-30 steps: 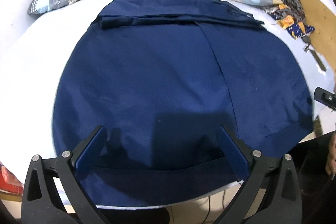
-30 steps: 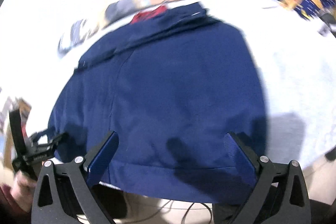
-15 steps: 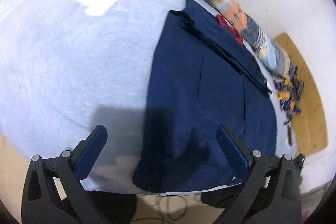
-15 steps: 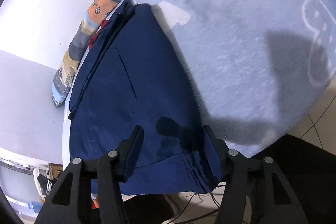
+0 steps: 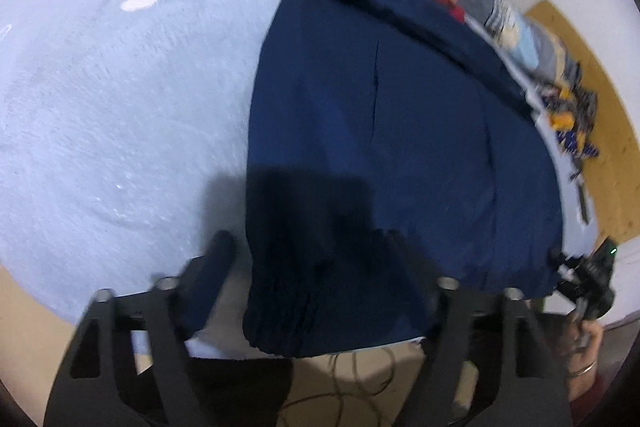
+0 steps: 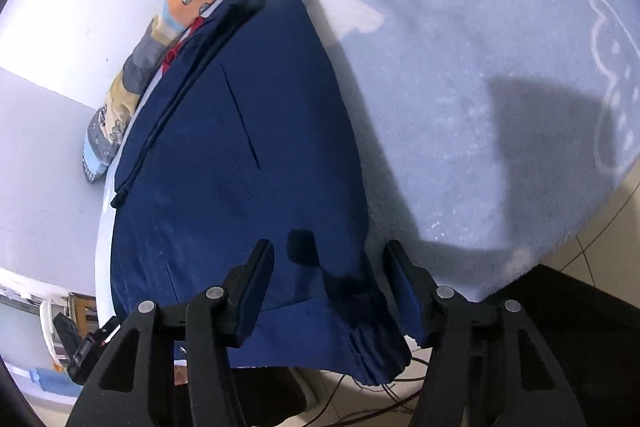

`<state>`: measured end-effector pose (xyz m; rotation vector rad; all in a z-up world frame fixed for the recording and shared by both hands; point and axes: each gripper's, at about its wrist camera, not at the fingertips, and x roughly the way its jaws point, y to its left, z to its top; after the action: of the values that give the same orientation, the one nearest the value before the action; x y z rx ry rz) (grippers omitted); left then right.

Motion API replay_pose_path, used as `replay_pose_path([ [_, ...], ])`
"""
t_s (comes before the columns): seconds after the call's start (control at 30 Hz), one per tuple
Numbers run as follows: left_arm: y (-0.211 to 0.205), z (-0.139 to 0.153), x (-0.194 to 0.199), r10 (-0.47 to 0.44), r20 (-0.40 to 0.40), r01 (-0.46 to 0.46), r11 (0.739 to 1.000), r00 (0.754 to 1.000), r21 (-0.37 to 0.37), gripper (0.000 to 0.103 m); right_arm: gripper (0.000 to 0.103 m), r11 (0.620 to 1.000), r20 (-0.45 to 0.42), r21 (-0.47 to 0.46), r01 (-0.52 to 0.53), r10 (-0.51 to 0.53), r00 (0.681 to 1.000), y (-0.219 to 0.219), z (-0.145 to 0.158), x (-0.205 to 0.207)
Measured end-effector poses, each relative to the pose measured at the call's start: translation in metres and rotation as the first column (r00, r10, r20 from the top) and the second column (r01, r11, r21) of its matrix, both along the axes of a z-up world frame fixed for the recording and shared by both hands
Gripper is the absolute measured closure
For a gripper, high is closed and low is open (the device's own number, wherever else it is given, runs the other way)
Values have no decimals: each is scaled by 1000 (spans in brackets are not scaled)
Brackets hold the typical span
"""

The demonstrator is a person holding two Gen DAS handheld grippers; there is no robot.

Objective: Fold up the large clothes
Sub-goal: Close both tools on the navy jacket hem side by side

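Both tools are closing on the near hem corners of the navy garment lying flat on the bed, left tool and right tool straddling cloth, pads apparently not yet pressing, readying a fold.

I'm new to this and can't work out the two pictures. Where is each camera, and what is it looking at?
Left wrist view: on the left gripper, aimed down at the near left corner of the navy garment on the pale blue bed; a hand shows lower right.
Right wrist view: on the right gripper, over the garment's near right corner; only its fingers show.
Both show the garment, bed and patchwork pillow.
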<state>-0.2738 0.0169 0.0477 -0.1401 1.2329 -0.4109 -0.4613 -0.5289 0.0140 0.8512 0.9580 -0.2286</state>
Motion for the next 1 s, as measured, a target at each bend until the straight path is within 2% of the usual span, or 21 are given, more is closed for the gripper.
replay_pose_path([
  [0.03,-2,-2,-1,-8,-1,8,1000,1000,21,54,43,1000,-7,-5,-5,5,1000,1,-1,-1],
  [0.13,-11,-2,-8,-39,26,37,996,999,87,55,43,1000,-45,-6,-22,22,999,5,-6,3],
  [0.2,-16,-1,-11,-56,41,52,994,998,94,55,43,999,-46,-18,-27,26,999,8,-8,8],
  [0.23,-18,1,-13,-67,54,62,994,996,87,60,47,999,-47,-22,-44,43,998,11,-7,12],
  [0.27,-19,4,-15,-79,67,74,995,995,73,64,61,997,-31,-6,-71,71,997,15,-7,14],
  [0.33,-22,11,-19,-107,97,103,994,990,49,65,69,993,29,20,-113,113,993,20,0,13],
  [0.43,-25,5,-17,-103,83,95,991,991,89,65,71,991,61,-7,-131,131,989,23,7,13],
  [0.53,-22,0,-11,-81,60,75,993,995,90,65,71,993,3,-35,-114,114,994,23,0,16],
  [0.63,-21,-2,-11,-69,61,63,993,996,103,62,68,995,-14,-29,-98,98,995,20,-3,15],
  [0.7,-23,-3,-10,-61,58,54,993,996,110,56,68,995,-29,-38,-96,95,995,19,-5,13],
  [0.73,-24,-5,-10,-58,55,52,993,997,104,53,68,995,-34,-40,-96,94,995,19,-6,13],
  [0.83,-32,-8,-12,-78,45,74,995,996,73,30,67,994,-40,-47,-97,95,995,21,-8,13],
  [0.9,-45,-8,-17,-113,72,103,987,991,123,29,66,995,-38,-36,-94,93,995,21,-9,17],
  [0.93,-52,-6,-20,-139,97,123,980,986,154,40,64,995,-37,-28,-92,91,995,21,-9,17],
  [0.97,-57,-1,-23,-157,131,135,977,979,166,66,62,996,-29,-19,-88,87,996,20,-9,17],
  [1.0,-59,5,-26,-174,161,147,975,972,164,75,61,996,-21,-11,-84,84,996,20,-7,17],
])
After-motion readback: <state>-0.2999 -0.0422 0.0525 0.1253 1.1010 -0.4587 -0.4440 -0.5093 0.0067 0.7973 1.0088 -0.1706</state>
